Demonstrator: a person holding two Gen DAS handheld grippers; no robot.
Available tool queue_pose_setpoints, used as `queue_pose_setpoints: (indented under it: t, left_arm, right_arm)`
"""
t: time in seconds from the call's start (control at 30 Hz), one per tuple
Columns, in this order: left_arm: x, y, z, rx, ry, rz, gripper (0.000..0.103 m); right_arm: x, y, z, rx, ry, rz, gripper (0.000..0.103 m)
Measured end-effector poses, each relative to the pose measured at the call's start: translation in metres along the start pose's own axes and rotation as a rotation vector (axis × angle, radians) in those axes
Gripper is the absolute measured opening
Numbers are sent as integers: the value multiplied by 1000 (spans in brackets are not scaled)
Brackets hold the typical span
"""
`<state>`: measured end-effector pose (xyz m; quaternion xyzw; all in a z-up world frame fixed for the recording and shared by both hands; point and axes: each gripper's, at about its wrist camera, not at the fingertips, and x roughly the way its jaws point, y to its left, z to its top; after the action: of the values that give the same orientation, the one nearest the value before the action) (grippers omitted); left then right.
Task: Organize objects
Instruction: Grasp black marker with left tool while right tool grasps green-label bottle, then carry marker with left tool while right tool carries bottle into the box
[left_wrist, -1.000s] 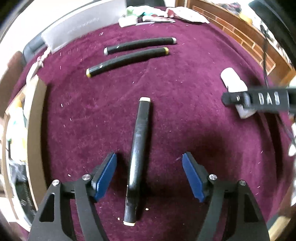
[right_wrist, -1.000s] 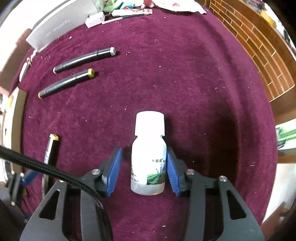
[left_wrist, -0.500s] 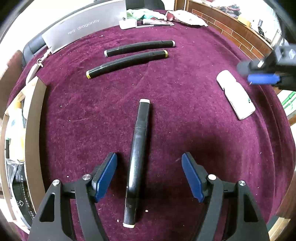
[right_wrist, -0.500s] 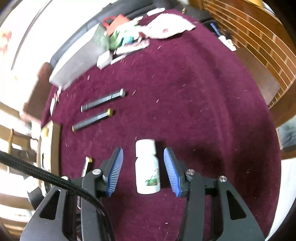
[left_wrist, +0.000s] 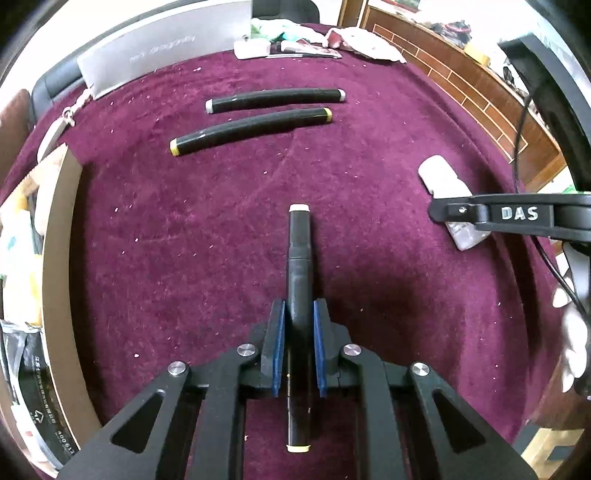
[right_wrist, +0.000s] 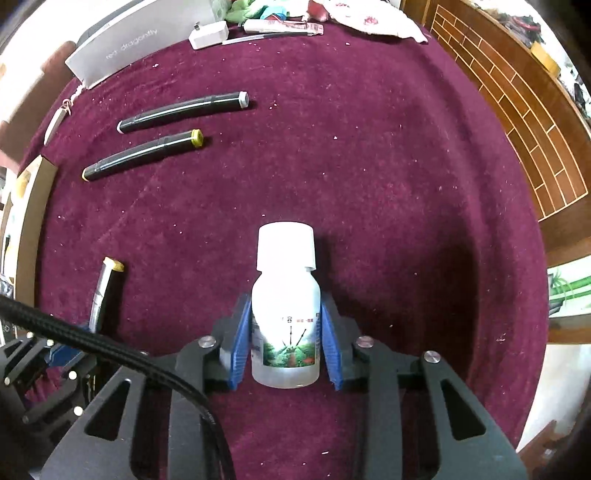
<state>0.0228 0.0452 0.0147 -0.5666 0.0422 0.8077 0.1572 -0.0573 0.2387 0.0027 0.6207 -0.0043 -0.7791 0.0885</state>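
Observation:
My left gripper (left_wrist: 298, 314) is shut on a black marker (left_wrist: 299, 258) with pale end caps, lying lengthwise between the blue pads on the maroon cloth (left_wrist: 184, 221). My right gripper (right_wrist: 284, 314) is shut on a white plastic bottle (right_wrist: 285, 295) with a white cap and a printed label. Two more black markers lie side by side farther back: one with grey caps (left_wrist: 275, 99) and one with yellow caps (left_wrist: 251, 131). They also show in the right wrist view, the grey-capped marker (right_wrist: 183, 112) above the yellow-capped marker (right_wrist: 144, 154). The held marker (right_wrist: 105, 288) and left gripper appear at the right wrist view's left.
A grey box (left_wrist: 162, 44) printed "red dragonfly" stands at the back. Papers, a white charger (right_wrist: 208, 34) and cloths clutter the far edge. A cardboard box (left_wrist: 59, 258) borders the left. A wooden brick-pattern ledge (right_wrist: 517, 110) runs along the right.
My left gripper has closed on the black marker. My right gripper came back down and closed on the white bottle.

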Motion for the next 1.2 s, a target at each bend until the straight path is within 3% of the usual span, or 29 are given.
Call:
queue_pose_setpoints:
  t: [0.3, 0.63, 1.2]
  left_arm:
    - [-31, 16, -15, 5, -13, -76, 11]
    - [-90, 67, -38, -65, -68, -128, 11]
    - [-150, 202, -74, -249, -164, -14, 11]
  right_arm:
    - [-21, -8, -12, 120, 6, 120, 32]
    - [-27, 58, -31, 101, 30, 255, 32]
    - [-45, 204, -34, -89, 60, 404, 33]
